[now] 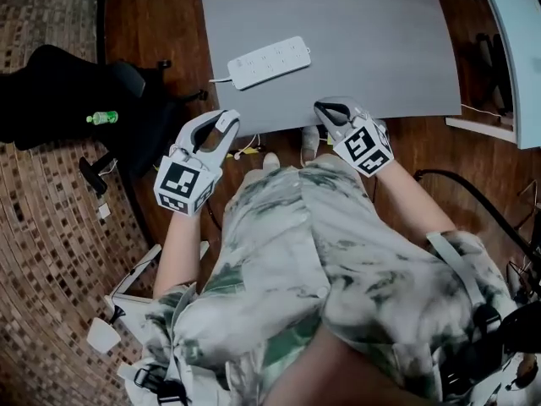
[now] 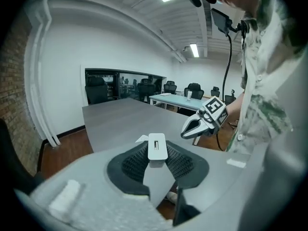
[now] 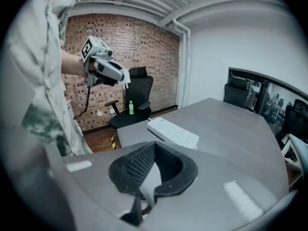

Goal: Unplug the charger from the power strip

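Two grippers hang at the near edge of the gray table (image 1: 363, 32). My left gripper (image 2: 158, 159) is clamped on the white charger (image 2: 157, 146), jaws fairly wide around it. The white power strip (image 1: 269, 62) lies flat on the table at my 12 o'clock, well apart from the charger. My right gripper (image 3: 155, 165) is empty, jaws a little apart. Wood floor (image 1: 161, 24) runs round the table. Black office chair (image 1: 76, 91) with a green bottle (image 1: 101, 117) on it sits at 9 o'clock, brick wall (image 3: 134, 47) behind it. White walls elsewhere, strip lights overhead.
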